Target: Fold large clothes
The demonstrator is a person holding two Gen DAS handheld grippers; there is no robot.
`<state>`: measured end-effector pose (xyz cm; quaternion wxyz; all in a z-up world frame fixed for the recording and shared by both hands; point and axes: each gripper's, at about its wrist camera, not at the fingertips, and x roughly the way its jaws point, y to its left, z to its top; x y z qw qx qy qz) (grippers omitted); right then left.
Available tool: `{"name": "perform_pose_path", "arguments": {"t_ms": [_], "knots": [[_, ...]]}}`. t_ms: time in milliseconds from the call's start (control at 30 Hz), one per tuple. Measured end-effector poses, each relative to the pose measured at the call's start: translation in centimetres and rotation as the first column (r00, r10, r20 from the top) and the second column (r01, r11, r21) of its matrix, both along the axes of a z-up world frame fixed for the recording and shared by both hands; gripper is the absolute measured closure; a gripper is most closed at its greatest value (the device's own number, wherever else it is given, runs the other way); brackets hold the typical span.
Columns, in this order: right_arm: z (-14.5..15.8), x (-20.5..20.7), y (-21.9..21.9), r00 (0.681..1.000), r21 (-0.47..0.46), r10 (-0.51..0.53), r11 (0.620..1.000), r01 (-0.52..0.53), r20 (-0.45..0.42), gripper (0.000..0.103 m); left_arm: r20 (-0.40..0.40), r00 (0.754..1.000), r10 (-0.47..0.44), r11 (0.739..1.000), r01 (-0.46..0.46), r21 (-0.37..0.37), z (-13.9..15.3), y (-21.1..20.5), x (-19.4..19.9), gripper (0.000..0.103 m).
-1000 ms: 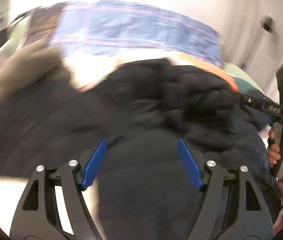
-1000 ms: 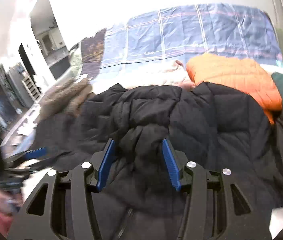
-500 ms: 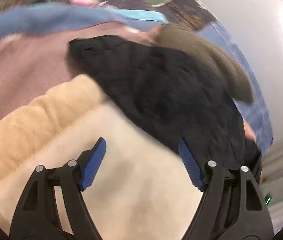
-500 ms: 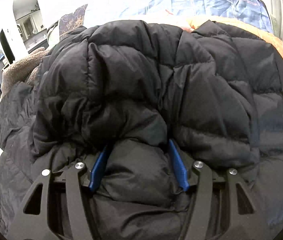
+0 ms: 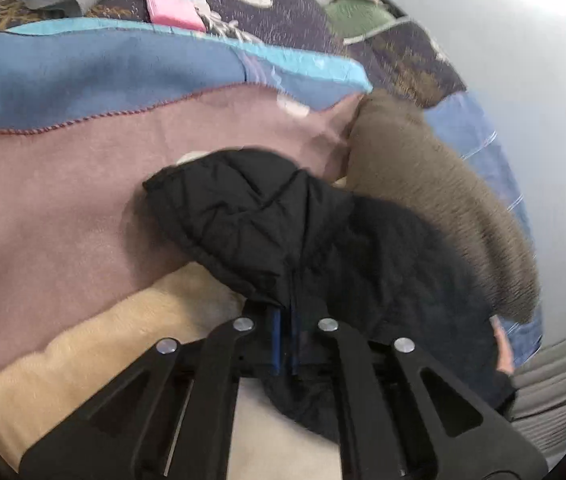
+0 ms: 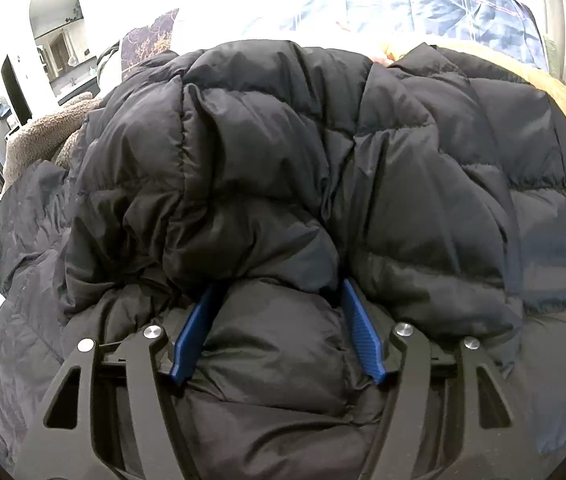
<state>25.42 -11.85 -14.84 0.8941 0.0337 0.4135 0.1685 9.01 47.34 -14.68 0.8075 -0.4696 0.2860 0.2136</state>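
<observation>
Left gripper [image 5: 283, 322] pinching black puffer jacket [image 5: 283, 224] (edge, seemingly), right gripper [image 6: 279, 300] jaws opening

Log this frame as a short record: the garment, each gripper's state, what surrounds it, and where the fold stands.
garment: black puffer jacket, bunched up, not flat
left gripper: shut on a thin edge of the jacket
right gripper: pads either side of a puffy fold, jaws opening
under the jacket: pink blanket, cream blanket
beside it: brown fleece, orange jacket
fold status: no neat fold visible yet
</observation>
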Motion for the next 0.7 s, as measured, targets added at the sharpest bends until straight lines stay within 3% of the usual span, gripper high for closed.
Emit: {"name": "perform_pose_path", "arguments": {"t_ms": [100, 167, 200, 267, 333, 400, 467, 500, 533, 567, 600, 667, 700], "knots": [[0.0, 0.1, -0.1, 1.0, 0.001, 0.001, 1.0, -0.001, 0.0, 0.037, 0.06, 0.996, -0.065, 0.987, 0.055, 0.151, 5.2, -3.2, -0.2, 0.101], [-0.1, 0.1, 0.0, 1.0, 0.002, 0.002, 1.0, -0.002, 0.0, 0.037, 0.133, 0.979, -0.157, 0.948, 0.112, 0.298, 10.6, -6.9, -0.2, 0.101], [-0.1, 0.1, 0.1, 1.0, 0.0, 0.002, 1.0, -0.002, 0.0, 0.036, 0.17, 0.962, -0.212, 0.927, 0.142, 0.348, 12.9, -8.7, -0.1, 0.101], [-0.1, 0.0, 0.2, 1.0, -0.001, 0.003, 1.0, -0.003, 0.001, 0.036, 0.237, 0.904, -0.355, 0.866, 0.223, 0.449, 18.0, -13.6, 0.7, 0.101], [0.0, -0.1, 0.1, 1.0, 0.0, 0.003, 1.0, -0.003, 0.001, 0.036, 0.259, 0.824, -0.504, 0.78, 0.306, 0.545, 22.1, -19.6, 1.9, 0.1], [0.1, -0.2, 0.3, 1.0, 0.001, 0.003, 1.0, -0.003, 0.003, 0.036, 0.248, 0.719, -0.649, 0.676, 0.395, 0.622, 24.6, -26.4, 3.7, 0.1], [0.2, -0.2, 0.3, 1.0, 0.008, 0.002, 1.0, -0.002, 0.003, 0.035, 0.219, 0.611, -0.761, 0.577, 0.483, 0.659, 25.4, -32.4, 5.6, 0.097], [0.3, -0.3, 0.2, 1.0, 0.017, 0.001, 1.0, -0.001, 0.002, 0.035, 0.198, 0.571, -0.797, 0.535, 0.515, 0.67, 25.3, -34.9, 6.4, 0.097], [0.4, -0.4, -0.1, 1.0, 0.027, -0.002, 1.0, 0.002, -0.003, 0.035, 0.151, 0.521, -0.84, 0.469, 0.558, 0.684, 24.8, -38.8, 7.7, 0.095], [0.8, -0.8, -0.5, 1.0, 0.037, -0.004, 0.999, 0.005, -0.017, 0.035, 0.106, 0.49, -0.865, 0.418, 0.589, 0.691, 24.1, -41.6, 8.8, 0.091], [1.3, -1.3, -0.9, 1.0, 0.047, -0.004, 0.999, 0.005, -0.026, 0.035, 0.033, 0.448, -0.893, 0.345, 0.636, 0.69, 22.6, -45.2, 10.2, 0.086], [2.8, -2.7, -2.4, 1.0, 0.083, 0.006, 0.997, -0.004, -0.03, 0.035, -0.078, 0.413, -0.907, 0.256, 0.69, 0.677, 20.0, -49.6, 11.3, 0.05], [3.8, -3.8, -3.6, 1.0, 0.1, 0.014, 0.995, -0.011, -0.025, 0.032, -0.149, 0.394, -0.907, 0.203, 0.717, 0.667, 18.1, -51.8, 11.9, 0.046]]}}
